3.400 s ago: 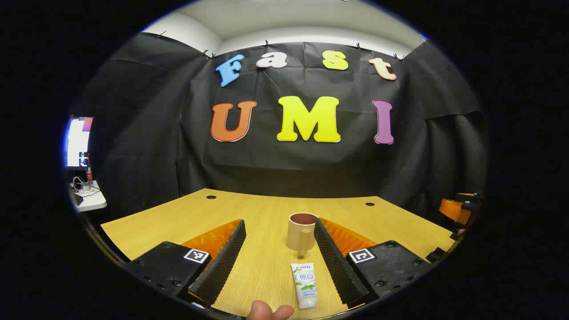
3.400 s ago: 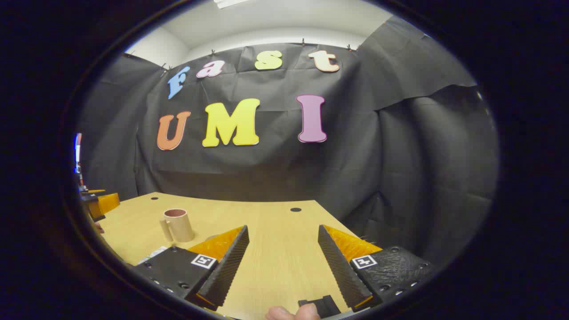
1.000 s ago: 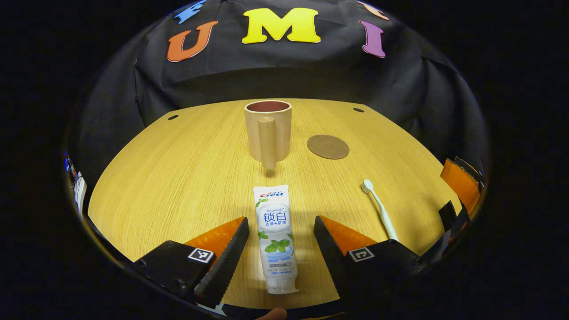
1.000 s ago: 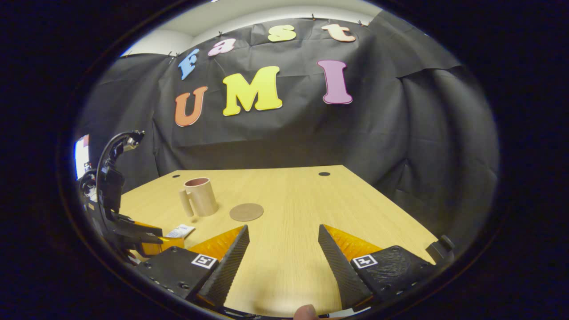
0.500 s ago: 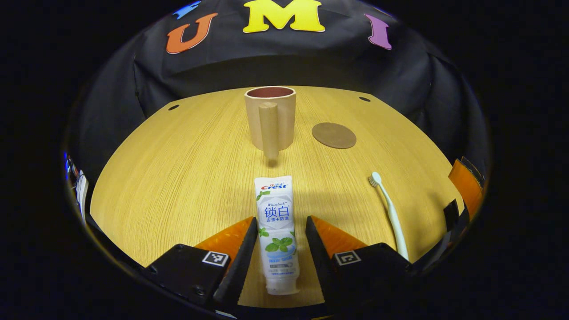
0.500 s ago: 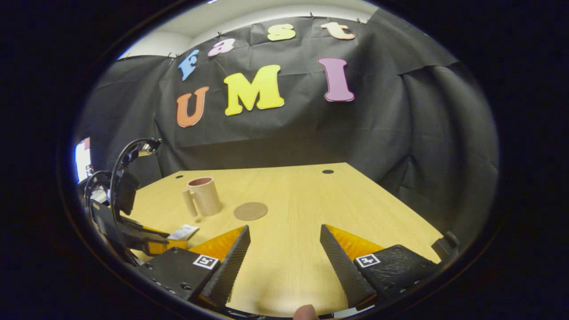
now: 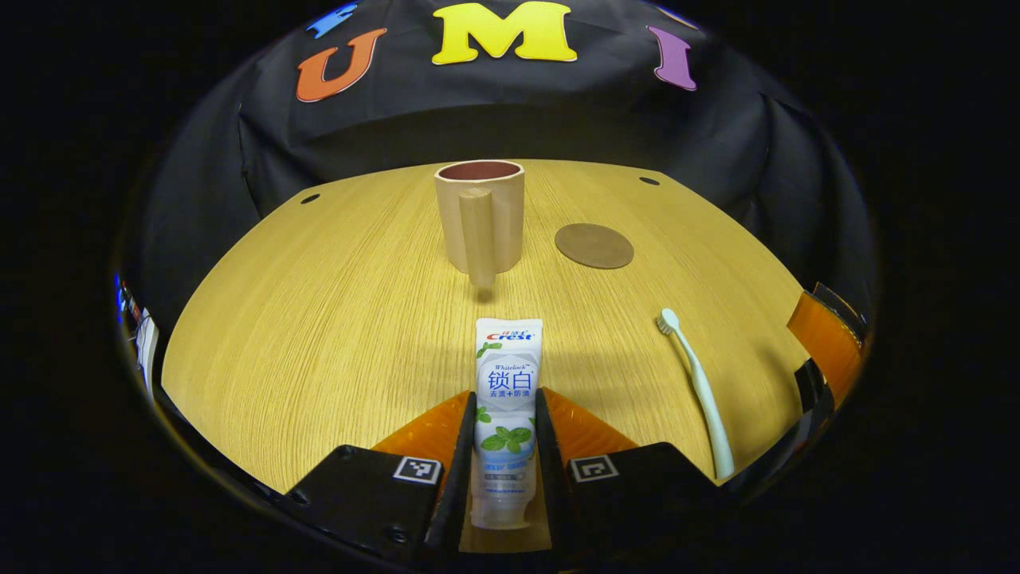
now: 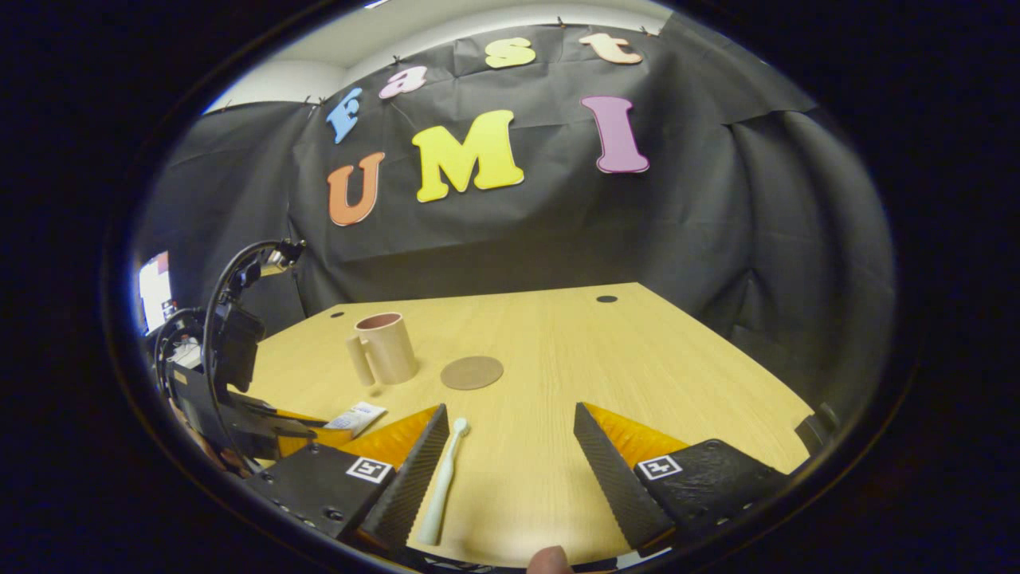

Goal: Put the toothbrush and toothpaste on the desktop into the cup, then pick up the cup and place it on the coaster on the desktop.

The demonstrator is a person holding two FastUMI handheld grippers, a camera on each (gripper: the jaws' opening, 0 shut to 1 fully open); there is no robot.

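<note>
On desktop (image 7: 319,303), left gripper (image 7: 500,414) clamping toothpaste (image 7: 505,399).

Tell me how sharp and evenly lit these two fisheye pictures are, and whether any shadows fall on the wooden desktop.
Left gripper view: sharp; the light wooden desktop bows at its edges, and a soft shadow band crosses it beside the white toothpaste tube, with a small one under the beige cup handle. Right gripper view: sharp too, evenly lit, no glare, the pale toothbrush crisp between the fingers.
</note>
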